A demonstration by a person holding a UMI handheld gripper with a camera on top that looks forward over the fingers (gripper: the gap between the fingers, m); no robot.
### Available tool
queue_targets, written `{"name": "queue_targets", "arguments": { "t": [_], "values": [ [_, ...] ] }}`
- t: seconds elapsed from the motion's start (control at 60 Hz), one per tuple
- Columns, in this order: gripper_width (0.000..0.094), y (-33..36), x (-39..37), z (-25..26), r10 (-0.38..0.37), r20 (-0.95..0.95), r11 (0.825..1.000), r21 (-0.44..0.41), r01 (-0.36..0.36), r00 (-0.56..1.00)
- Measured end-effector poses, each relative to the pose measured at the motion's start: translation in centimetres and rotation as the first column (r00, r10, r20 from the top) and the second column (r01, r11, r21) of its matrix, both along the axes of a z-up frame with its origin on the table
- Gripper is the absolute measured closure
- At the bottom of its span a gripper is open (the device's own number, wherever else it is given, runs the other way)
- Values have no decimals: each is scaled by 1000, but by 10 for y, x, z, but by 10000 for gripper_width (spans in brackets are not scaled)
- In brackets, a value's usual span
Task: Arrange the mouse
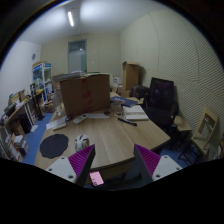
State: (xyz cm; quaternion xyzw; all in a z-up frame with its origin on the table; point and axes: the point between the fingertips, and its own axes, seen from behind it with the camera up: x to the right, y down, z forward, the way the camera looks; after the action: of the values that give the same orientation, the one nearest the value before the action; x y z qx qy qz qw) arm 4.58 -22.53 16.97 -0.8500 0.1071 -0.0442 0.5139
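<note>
My gripper (114,166) is open and empty, held high above the near edge of a wooden table (115,140). Its magenta pads (83,160) stand wide apart, with only the table edge between them. A round dark mouse mat (53,146) lies on the table beyond and to the left of the left finger. A small pale object that looks like the mouse (80,143) sits just right of the mat, ahead of the left finger. It is too small to make out in detail.
A large cardboard box (85,95) stands at the table's far side, with papers (133,113) to its right. A black office chair (161,101) is at the table's right side. Cluttered shelves (20,115) line the left wall.
</note>
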Motion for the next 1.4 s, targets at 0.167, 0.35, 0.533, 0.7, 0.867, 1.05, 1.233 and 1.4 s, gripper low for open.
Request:
{"name": "queue_targets", "arguments": {
  "t": [0.167,0.35,0.533,0.7,0.867,1.05,1.233,1.4],
  "values": [
    [137,-2,-9,-13,12,5,1000,-15,-12,1000],
    [134,26,-47,-46,82,-47,996,-26,-84,995],
    [134,82,-109,-96,131,-91,991,-13,-132,987],
    [135,150,-131,-134,142,-28,990,-13,-143,989],
    [144,197,-142,-152,145,18,989,-31,-144,989],
    [231,216,-140,-180,126,3,990,-67,-126,992],
    [452,214,-133,-184,83,19,996,-43,-82,996],
    [579,211,-133,-174,54,-38,992,-114,-58,998]
  ]
}}
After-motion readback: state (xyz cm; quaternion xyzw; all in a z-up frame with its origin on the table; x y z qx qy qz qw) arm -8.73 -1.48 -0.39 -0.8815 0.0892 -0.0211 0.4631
